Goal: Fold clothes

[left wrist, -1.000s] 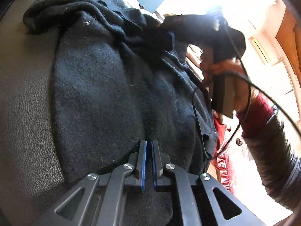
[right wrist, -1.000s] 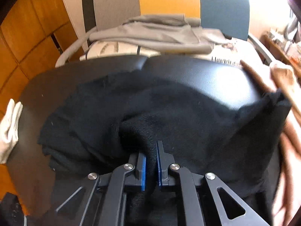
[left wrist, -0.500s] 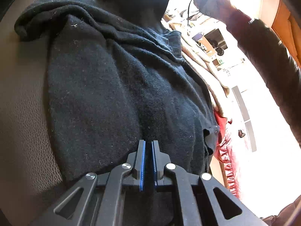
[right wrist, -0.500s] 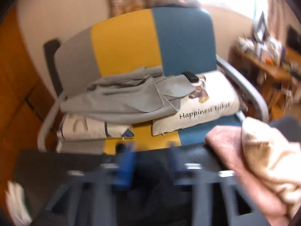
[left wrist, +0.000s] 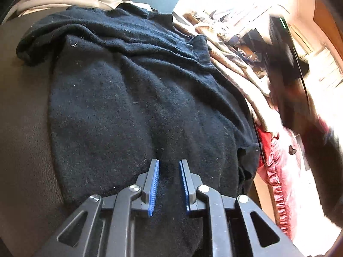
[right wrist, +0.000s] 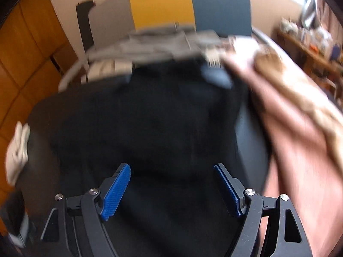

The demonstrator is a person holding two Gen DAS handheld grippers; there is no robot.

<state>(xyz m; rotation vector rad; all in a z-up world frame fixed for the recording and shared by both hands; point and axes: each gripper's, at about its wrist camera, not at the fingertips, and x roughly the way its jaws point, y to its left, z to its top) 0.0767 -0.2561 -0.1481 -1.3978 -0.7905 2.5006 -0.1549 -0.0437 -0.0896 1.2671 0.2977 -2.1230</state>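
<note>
A black knit sweater [left wrist: 128,98] lies spread over a dark leather seat [left wrist: 23,132], with wrinkles and a bunched sleeve near its far edge. My left gripper [left wrist: 169,167] hovers over the sweater's near part, its blue pads slightly apart and nothing between them. In the blurred right wrist view the same sweater [right wrist: 150,124] fills the middle. My right gripper [right wrist: 171,171] stands wide open above it, holding nothing.
A pink and beige pile of garments [right wrist: 300,132] lies to the right of the sweater. Behind stands a grey, yellow and blue chair [right wrist: 163,6] with folded grey clothes [right wrist: 158,42]. A white cloth [right wrist: 18,150] sits at the left edge. Red fabric [left wrist: 278,171] hangs at right.
Both grippers have let go of the black sweater and opened. The right gripper swung up, then back down over the sweater. The sweater's far part now lies flat.
</note>
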